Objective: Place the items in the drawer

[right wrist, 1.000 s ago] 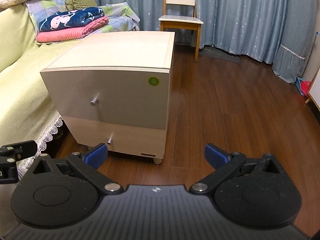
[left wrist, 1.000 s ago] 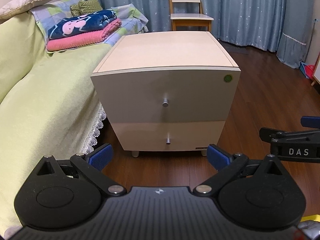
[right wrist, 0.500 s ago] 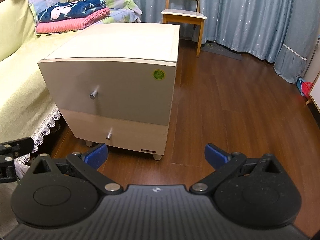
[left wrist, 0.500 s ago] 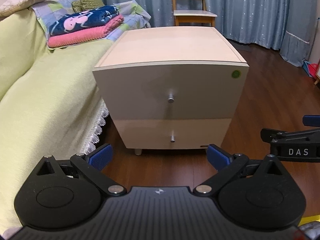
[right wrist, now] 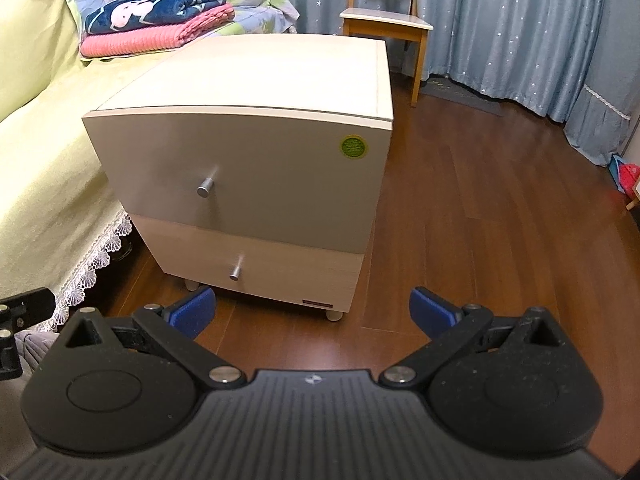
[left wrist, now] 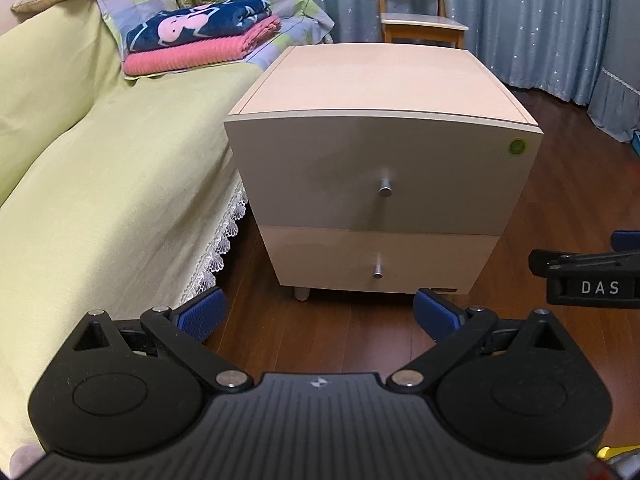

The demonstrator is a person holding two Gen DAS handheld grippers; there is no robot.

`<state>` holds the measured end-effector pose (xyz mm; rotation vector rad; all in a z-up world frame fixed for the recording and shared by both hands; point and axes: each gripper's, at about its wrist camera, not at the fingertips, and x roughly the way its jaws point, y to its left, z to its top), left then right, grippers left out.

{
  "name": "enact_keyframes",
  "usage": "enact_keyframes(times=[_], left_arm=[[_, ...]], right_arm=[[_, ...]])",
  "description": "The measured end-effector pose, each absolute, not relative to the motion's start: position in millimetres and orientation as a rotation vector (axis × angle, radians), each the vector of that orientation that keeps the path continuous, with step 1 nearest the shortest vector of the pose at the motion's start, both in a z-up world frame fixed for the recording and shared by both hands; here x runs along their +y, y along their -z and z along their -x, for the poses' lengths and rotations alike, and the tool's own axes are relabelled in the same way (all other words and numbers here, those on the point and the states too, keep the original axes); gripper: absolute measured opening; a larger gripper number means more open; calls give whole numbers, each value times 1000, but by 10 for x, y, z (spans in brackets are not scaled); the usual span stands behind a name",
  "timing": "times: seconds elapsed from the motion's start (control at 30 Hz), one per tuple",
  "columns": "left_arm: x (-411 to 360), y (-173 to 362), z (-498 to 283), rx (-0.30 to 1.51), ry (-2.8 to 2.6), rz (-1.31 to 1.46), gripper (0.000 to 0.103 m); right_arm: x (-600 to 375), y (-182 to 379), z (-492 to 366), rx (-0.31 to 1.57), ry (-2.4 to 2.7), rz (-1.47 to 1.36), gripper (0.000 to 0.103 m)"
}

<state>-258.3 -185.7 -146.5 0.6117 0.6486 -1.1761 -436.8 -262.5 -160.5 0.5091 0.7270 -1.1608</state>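
Observation:
A pale wooden nightstand (left wrist: pixel 380 80) (right wrist: pixel 272 76) stands on the dark floor beside the bed. Both its drawers are closed: the upper drawer (left wrist: pixel 360 176) (right wrist: pixel 280 184) has a metal knob (left wrist: pixel 385 189) (right wrist: pixel 206 188), the lower drawer (left wrist: pixel 420 260) (right wrist: pixel 288 272) a knob (left wrist: pixel 377 271) (right wrist: pixel 236 271). My left gripper (left wrist: pixel 320 314) is open and empty, a short way in front of the lower drawer. My right gripper (right wrist: pixel 312 312) is open and empty too, facing the nightstand's right front corner. Folded blue and pink blankets (left wrist: pixel 200 40) (right wrist: pixel 156 20) lie on the bed.
A bed with a yellow-green cover (left wrist: pixel 100 184) and lace edge runs along the left. A wooden chair (right wrist: pixel 384 20) stands behind the nightstand before blue curtains (right wrist: pixel 520 20). Bare wood floor (right wrist: pixel 480 220) spreads to the right. The right gripper's body (left wrist: pixel 588 280) shows in the left wrist view.
Both grippers have moved closer to the nightstand, which now looks larger. In the left wrist view it has shifted right. Both grippers stayed open.

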Motion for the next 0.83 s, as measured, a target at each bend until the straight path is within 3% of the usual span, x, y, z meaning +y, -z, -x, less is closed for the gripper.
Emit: enact_keyframes(times=[0.83], left_arm=[[-2150, 1433, 2343, 640, 1194, -559, 101]], right_arm=[[-2937, 1719, 4109, 746, 1156, -546, 102]])
